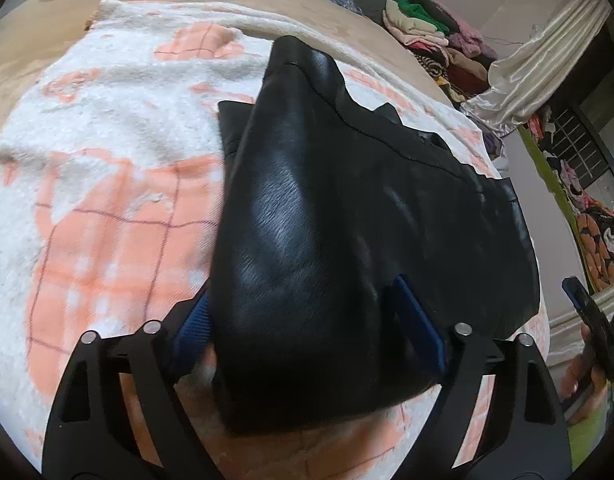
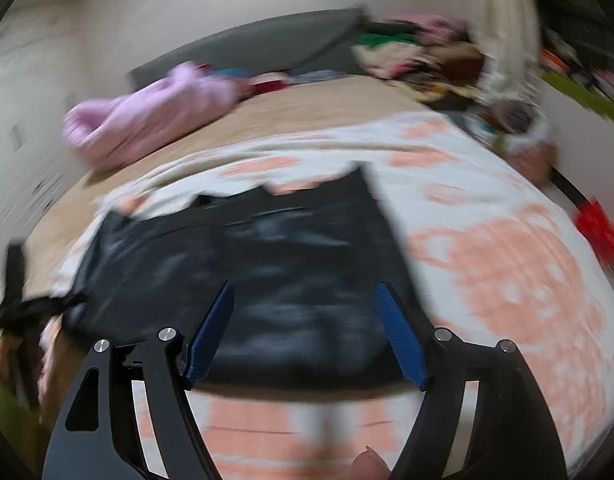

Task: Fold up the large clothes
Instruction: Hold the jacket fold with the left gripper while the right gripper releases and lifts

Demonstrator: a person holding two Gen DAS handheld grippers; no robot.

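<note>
Black, glossy and leather-like, the garment [image 1: 347,208] lies on a fluffy white-and-peach checked blanket [image 1: 107,168] spread over a bed; in the left wrist view a thick fold of it rises between the two blue finger pads [image 1: 421,320], which sit spread on either side of the bulk, so the left gripper [image 1: 307,328] is wide apart around the fold; whether the pads press on it I cannot tell, since the cloth hides the left pad's tip. In the right wrist view, which is blurred, the garment [image 2: 267,264] lies flat on the blanket [image 2: 507,264], its far edge jagged; the right gripper [image 2: 305,332] hovers over its near edge with blue fingers [image 2: 401,340] parted and nothing between them. A tan bedsheet [image 2: 267,116] shows beyond the blanket; a pink garment [image 2: 147,116] is bunched at the far left of the bed, and a heap of mixed clothes [image 1: 435,32] is piled at the far right corner, beside a pale satin curtain [image 1: 539,52]; a grey headboard [image 2: 247,46] stands behind the bed against a pale wall.
</note>
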